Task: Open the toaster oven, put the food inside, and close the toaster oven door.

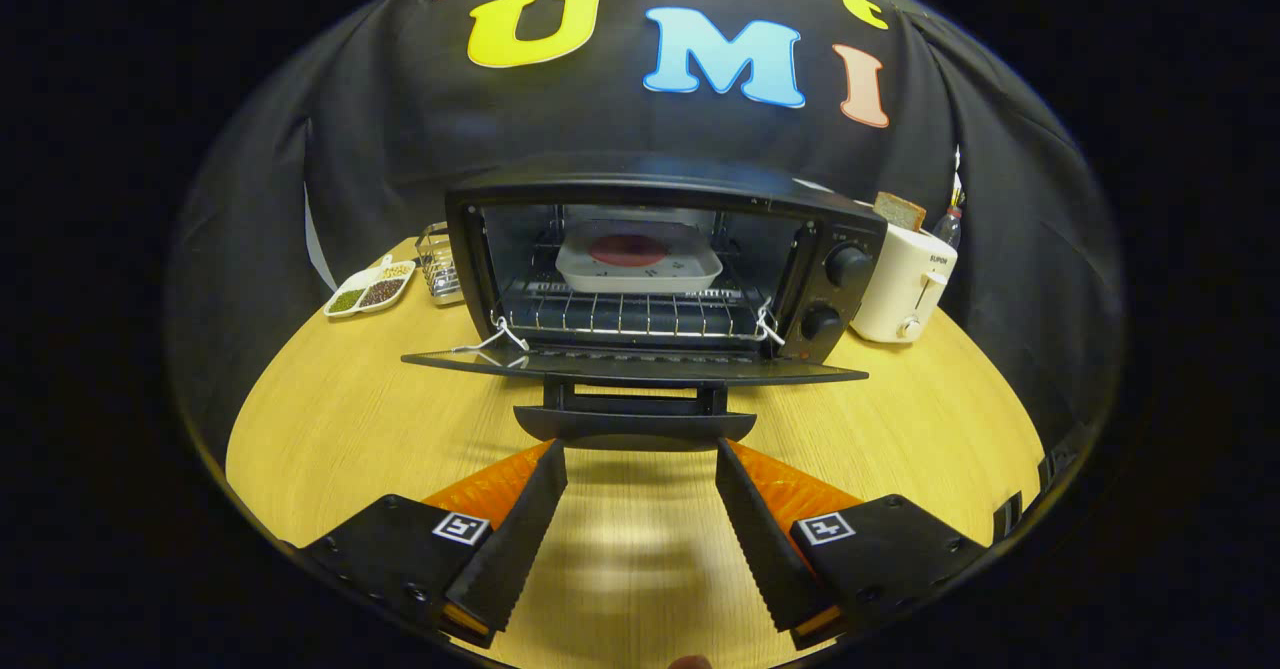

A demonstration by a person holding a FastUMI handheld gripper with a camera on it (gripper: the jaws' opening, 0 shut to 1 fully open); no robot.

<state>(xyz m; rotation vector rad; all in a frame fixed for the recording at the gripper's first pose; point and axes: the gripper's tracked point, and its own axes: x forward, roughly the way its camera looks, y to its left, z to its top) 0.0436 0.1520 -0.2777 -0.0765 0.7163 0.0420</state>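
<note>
The toaster oven (665,269) is sitting open on the wooden surface (330,419), its door (635,365) lying flat, and a white tray of food (638,257) is resting on the wire rack inside. The fingers (640,469) are spreading wide, empty, just short of the door handle (634,423). A white toaster (903,284) holding bread is standing beside it; its label is too small to read

Colours, toaster oven scene
Black toaster oven (660,269); white square dish (640,261), red centre; pale wood-grain table (340,429); cream pop-up toaster (903,284).
</note>
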